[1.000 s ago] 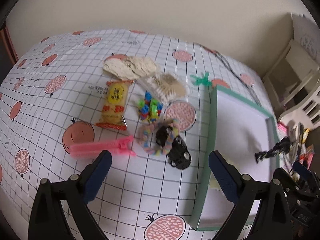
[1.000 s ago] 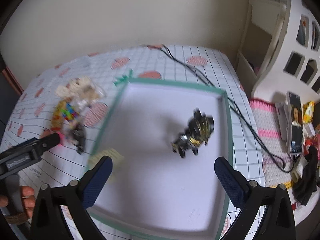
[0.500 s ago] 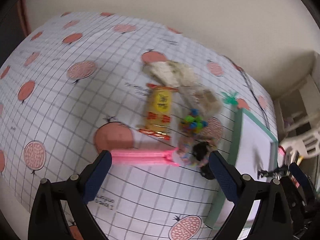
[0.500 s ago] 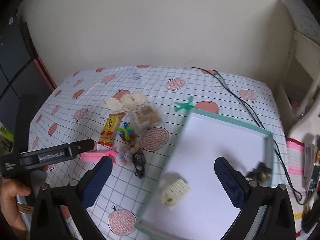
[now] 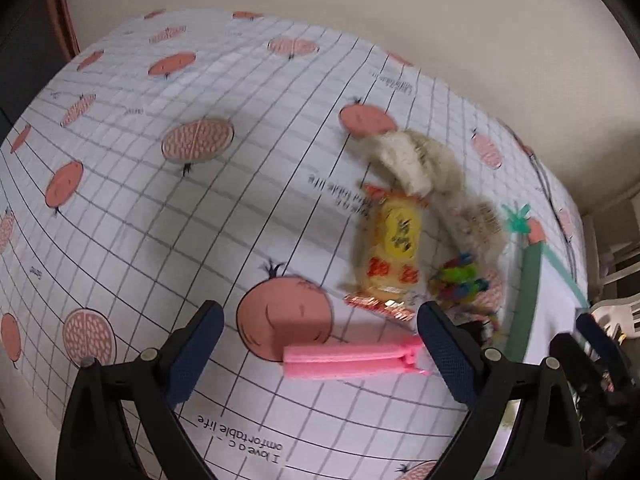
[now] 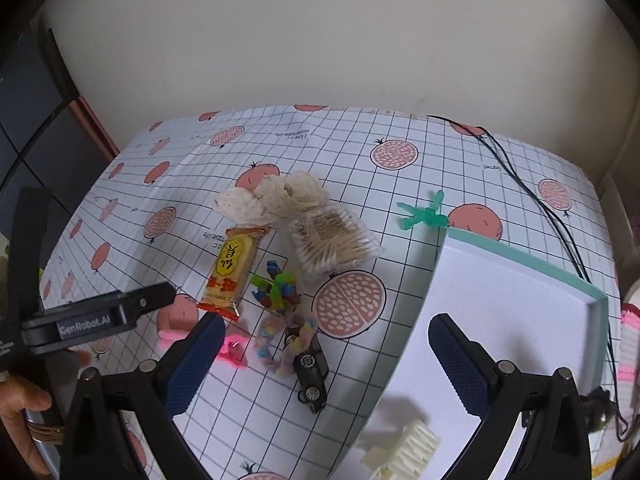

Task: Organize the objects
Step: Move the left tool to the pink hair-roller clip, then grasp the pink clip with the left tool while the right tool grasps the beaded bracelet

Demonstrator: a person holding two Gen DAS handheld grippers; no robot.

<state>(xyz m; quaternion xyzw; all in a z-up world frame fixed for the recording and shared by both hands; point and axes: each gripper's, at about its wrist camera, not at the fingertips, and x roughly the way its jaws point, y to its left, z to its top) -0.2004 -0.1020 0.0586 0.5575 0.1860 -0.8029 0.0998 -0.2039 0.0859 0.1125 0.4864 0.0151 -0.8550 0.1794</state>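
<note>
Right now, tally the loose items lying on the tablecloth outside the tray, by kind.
Snack packets: 1
Cotton swab packs: 1
Toy cars: 1
Pink clips: 1
Green figures: 1
Crumpled wipes: 1
Candy bracelets: 1
Colourful bead clusters: 1
Total: 8

This looks like a room in a home. The worktop [image 6: 460, 152] wears a white grid-patterned cloth printed with pink pomegranates and pushed against a plain cream wall [image 6: 320, 40]. On it lies household clutter: a snack packet [image 6: 232, 270], a pack of cotton swabs [image 6: 334, 242], a toy car [image 6: 310, 372]. At far right stands what may be white shelving [image 5: 616, 256], blurred, beside a pink-and-white crocheted mat [image 6: 630, 344].
</note>
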